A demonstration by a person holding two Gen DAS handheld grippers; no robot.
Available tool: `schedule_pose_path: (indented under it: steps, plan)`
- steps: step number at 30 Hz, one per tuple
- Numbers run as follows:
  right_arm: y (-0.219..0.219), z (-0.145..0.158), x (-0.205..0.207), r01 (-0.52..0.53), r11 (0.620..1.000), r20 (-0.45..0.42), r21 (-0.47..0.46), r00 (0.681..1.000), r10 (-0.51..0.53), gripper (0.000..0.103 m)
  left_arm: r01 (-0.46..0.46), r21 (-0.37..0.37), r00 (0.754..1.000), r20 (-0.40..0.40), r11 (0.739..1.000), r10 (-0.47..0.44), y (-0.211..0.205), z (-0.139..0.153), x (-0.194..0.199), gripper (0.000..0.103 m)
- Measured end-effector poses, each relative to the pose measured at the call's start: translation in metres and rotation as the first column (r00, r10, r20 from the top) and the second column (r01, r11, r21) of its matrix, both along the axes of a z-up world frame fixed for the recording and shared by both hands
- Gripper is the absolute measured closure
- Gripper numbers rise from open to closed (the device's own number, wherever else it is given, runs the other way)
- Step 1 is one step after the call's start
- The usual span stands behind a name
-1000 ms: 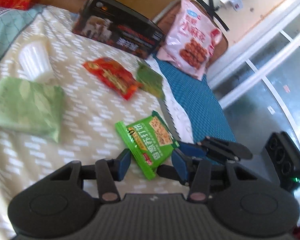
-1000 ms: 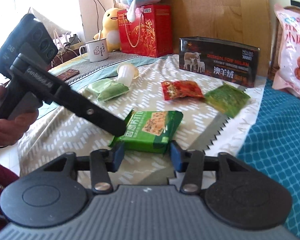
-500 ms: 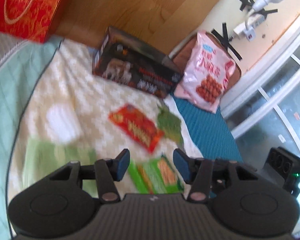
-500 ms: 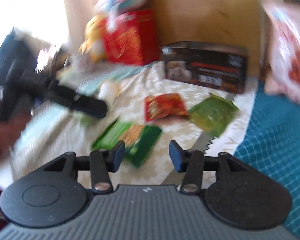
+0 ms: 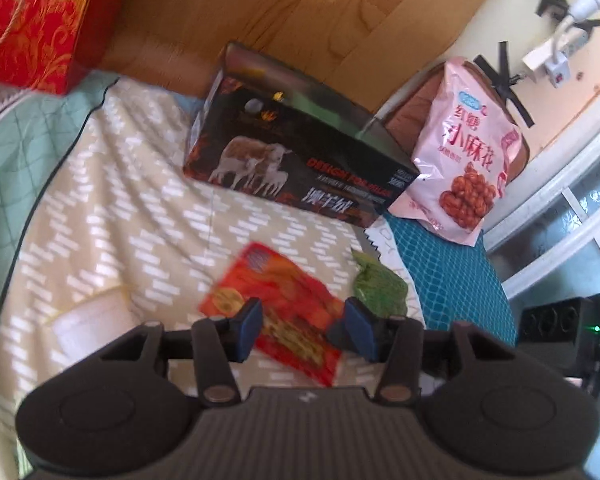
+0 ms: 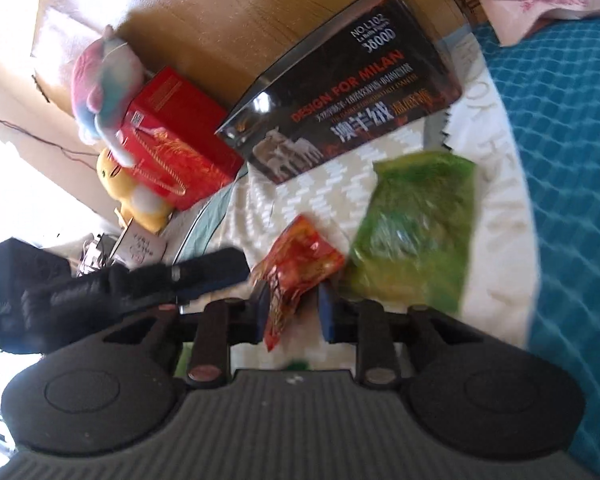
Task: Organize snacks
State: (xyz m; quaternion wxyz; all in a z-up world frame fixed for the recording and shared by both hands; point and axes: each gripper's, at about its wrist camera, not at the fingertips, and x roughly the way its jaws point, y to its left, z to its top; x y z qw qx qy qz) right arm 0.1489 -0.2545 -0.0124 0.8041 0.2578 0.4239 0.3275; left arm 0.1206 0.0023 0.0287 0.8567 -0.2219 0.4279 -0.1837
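Note:
A red snack packet lies on the beige patterned cloth. My left gripper hovers over it, open, and its blue pads stand on either side without touching. In the right wrist view the same red packet sits between the pads of my right gripper. Those jaws are closing, and a small gap still shows at the right pad. A green packet lies just right of the red one, and it also shows in the left wrist view as the green packet.
A black printed box stands behind the snacks against a wooden board. Beyond it, a pink bag of fried twists leans on the teal cloth. A red gift bag and plush toys sit far left, and a white cup lies near left.
Both grippers moved forward from the green biscuit packet to the red packet. The right gripper rolled and its jaws narrowed around the red packet. The biscuit packet has left the left view.

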Motion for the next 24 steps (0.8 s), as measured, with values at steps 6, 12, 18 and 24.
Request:
schedule_pose_path:
  steps: [6,12,18,24]
  plan:
    - [-0.025,-0.014,0.012,0.039,0.987,-0.071,0.155,0.997,-0.028,0.099,-0.048,-0.065,0.999,0.001,0.997,0.048,0.025,0.006,-0.001,0.045]
    - [-0.064,-0.013,0.015,0.107,0.923,-0.162,0.37,0.986,-0.05,0.099,-0.036,-0.129,0.999,0.024,0.991,0.039,0.024,0.009,0.001,0.019]
    - [-0.087,-0.006,0.01,0.128,0.846,-0.188,0.518,0.982,-0.034,0.099,-0.021,-0.236,1.0,-0.013,0.971,0.018,0.021,0.001,0.009,0.009]
    - [-0.089,0.015,0.02,0.112,0.794,-0.148,0.597,0.989,-0.028,0.099,0.018,-0.414,1.0,-0.01,0.91,-0.024,0.015,0.005,0.027,0.04]
